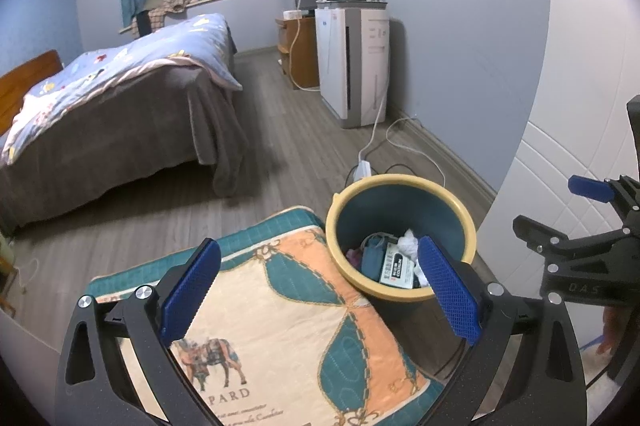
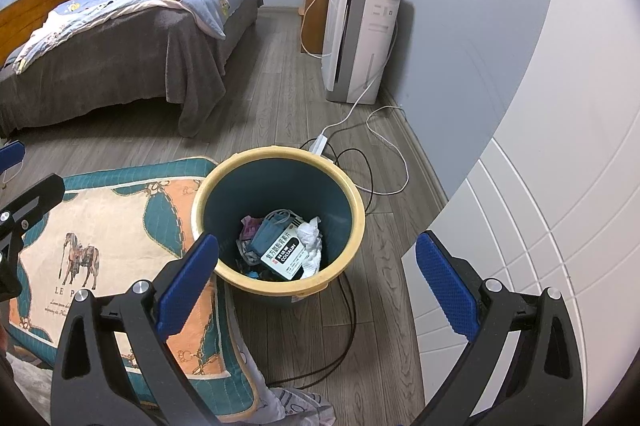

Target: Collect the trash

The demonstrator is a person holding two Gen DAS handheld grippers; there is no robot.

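Both tools, left tool [image 1: 318, 290] and right tool [image 2: 318, 284], are gaping empty; trash bin [image 2: 224, 182] is sitting at twelve o'clock, nearer the right.

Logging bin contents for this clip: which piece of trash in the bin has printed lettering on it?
The black-and-white box lying on top of the pile in the bin, labelled COLTALIN. The crumpled white tissue beside it and the blue-grey item behind it show no print.

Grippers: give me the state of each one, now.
Left gripper: open, holding nothing.
Right gripper: open, holding nothing.
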